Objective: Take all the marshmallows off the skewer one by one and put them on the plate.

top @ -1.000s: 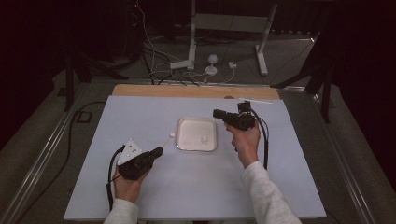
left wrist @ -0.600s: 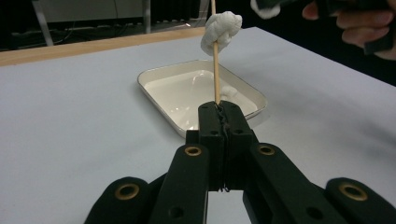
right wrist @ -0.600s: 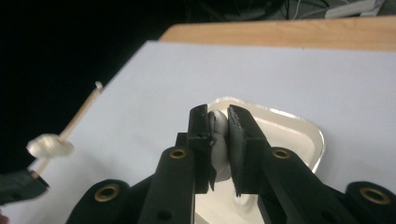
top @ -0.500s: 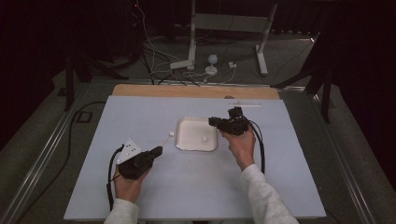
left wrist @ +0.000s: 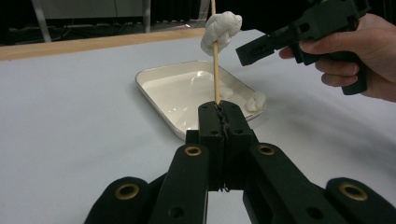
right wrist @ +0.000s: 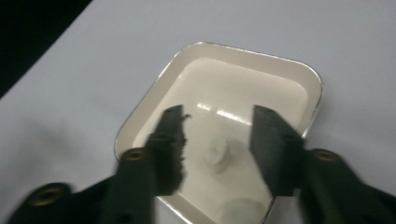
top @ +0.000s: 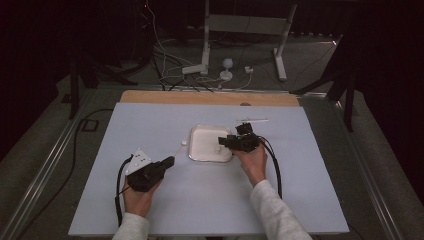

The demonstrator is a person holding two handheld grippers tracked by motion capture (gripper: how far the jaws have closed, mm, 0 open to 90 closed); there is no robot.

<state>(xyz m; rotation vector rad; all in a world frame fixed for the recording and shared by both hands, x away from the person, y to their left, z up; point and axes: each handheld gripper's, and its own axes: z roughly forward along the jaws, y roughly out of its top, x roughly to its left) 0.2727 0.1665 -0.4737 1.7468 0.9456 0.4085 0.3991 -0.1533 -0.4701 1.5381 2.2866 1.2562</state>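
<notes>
a thin wooden skewer (left wrist: 216,70) stands upright in the left tongs (left wrist: 223,112), whose jaws are pressed together on its lower end; near the skewer's top sits a lumpy white marshmallow (left wrist: 221,29), threaded on the stick. in the high view the left tongs (top: 170,161) rest low over the bench at the person's left, just beside the near left corner of the tray, with the marshmallow (top: 183,143) a small pale spot by the tray's left edge. the shallow cream-white square metal tray (top: 197,150) lies flat near the middle of the pale blue-grey bench (top: 150,120). inside it lies another small white marshmallow (right wrist: 217,151), seen from above in the right gripper view, resting on the tray's (right wrist: 299,79) glossy floor. the right tongs (right wrist: 217,135) hang over the tray with their jaws spread, one on either side of that marshmallow and not touching it; the jaws have just been opening. in the high view the right tongs (top: 223,142) reach in over the tray's right side, the hand behind them on the bench's right half. in the left gripper view a further soft white piece (left wrist: 256,101) lies in the tray's far corner. a thin pale stick (top: 252,120) lies on the bench beyond the right hand, well apart from the tray. beyond the bench's wooden far edge, cables and a white stand rest on the floor.
</notes>
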